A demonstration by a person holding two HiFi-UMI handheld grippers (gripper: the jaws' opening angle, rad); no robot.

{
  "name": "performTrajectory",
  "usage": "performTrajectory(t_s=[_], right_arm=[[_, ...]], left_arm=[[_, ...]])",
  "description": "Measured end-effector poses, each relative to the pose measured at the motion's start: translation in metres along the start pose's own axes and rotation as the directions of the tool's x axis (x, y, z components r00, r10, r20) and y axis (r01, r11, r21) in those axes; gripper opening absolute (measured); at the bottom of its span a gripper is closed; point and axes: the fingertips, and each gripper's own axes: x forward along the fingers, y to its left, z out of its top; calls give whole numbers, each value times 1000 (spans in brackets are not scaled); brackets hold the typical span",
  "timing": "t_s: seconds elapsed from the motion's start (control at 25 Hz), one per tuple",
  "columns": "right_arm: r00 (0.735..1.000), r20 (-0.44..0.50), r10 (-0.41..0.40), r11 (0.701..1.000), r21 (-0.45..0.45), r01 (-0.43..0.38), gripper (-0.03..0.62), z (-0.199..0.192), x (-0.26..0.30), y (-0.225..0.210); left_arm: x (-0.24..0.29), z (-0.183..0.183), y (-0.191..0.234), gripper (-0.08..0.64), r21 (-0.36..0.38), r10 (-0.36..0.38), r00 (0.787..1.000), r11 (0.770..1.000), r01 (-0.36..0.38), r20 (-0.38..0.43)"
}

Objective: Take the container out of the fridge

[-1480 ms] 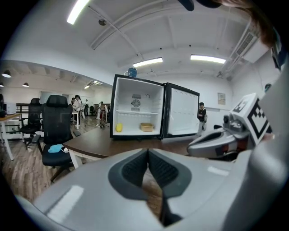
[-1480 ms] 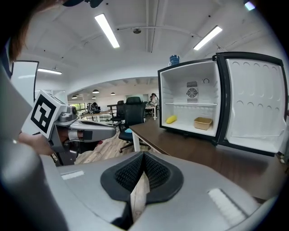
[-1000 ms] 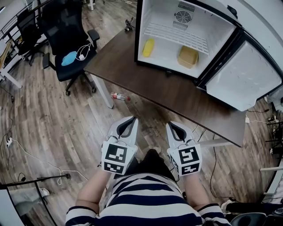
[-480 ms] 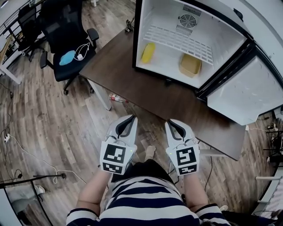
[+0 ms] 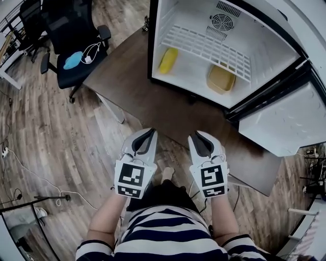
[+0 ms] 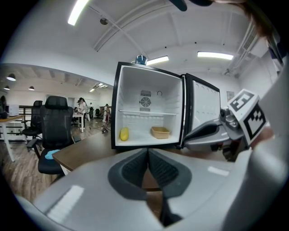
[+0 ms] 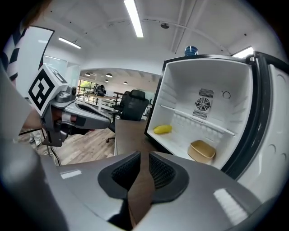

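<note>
Right gripper [image 7: 143, 163] jaws opening, nothing between; left gripper [image 6: 147, 155] clenched, empty. Tan container [image 5: 221, 79] sits on the fridge [image 5: 191, 15] floor, right side, under the wire shelf [image 5: 204, 46]. Open wider, go in low, straddle the near rim.
</note>
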Motion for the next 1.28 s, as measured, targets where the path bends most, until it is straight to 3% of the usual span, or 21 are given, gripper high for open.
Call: performTrajectory(t_s=[0.56, 1.28], right_arm=[[999, -30, -39, 993, -109, 35, 107, -10, 56, -62], [988, -55, -147, 968, -214, 132, 127, -16, 131, -140]], left_arm=[[73, -4, -2, 0, -25, 3, 1000, 1000, -4, -17], [143, -4, 19, 0, 22, 50, 999, 999, -50, -7]])
